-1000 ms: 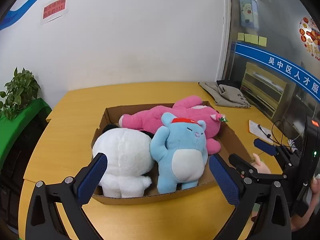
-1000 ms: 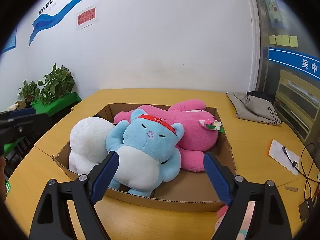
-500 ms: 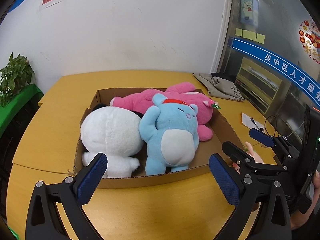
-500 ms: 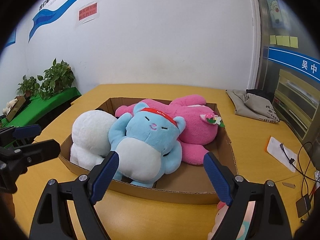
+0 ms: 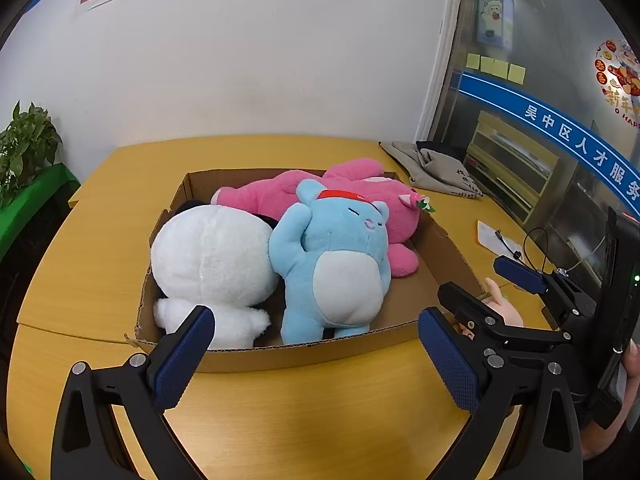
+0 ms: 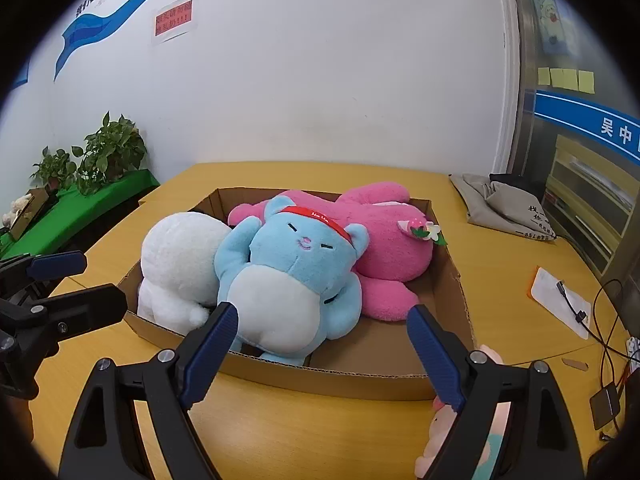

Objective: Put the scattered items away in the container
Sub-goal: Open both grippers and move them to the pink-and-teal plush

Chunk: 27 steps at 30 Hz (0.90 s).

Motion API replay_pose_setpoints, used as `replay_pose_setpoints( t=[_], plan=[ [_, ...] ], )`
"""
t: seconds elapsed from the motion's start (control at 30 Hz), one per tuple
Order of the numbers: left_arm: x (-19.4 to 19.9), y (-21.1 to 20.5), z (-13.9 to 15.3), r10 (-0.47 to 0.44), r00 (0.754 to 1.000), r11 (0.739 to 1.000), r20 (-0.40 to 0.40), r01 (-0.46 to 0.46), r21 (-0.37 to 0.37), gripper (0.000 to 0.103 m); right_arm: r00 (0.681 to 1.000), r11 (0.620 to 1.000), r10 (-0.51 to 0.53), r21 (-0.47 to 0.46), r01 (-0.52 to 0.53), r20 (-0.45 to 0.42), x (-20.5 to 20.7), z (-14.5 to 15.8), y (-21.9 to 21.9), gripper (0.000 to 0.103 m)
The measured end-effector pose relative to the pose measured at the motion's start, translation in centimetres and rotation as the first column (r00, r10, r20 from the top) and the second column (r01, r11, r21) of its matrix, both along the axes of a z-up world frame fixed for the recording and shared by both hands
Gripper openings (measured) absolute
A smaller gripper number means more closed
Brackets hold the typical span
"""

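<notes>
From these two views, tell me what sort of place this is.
Most likely an office or public service centre, not a home. A blue sign band with Chinese lettering runs across a glass partition, yellow sticky notes are stuck on it, and a printed red notice hangs on the white wall.

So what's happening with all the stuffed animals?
A person holds tongs in each hand and is tidying plush toys into a cardboard box on the yellow table. The white plush, blue plush and pink plush already lie inside. Both the left tongs and right tongs are open and empty. One small pink toy sits outside the box, under the right tongs.
</notes>
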<state>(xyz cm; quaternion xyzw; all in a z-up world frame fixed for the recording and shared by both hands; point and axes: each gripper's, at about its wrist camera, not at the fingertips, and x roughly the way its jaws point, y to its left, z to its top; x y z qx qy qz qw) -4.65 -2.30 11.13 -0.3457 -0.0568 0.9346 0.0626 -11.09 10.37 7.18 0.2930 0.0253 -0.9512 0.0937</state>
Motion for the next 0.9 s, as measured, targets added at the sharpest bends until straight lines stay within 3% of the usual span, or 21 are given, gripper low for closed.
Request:
replay_pose_setpoints(
  t=[0.9],
  plan=[
    [-1.7,3.1,-0.2,-0.067,0.998,0.998,0.012,0.067,0.01,0.103,0.999,0.997,-0.051,-0.052,0.05,-0.008,0.8,0.1,4.4,0.087]
  ],
)
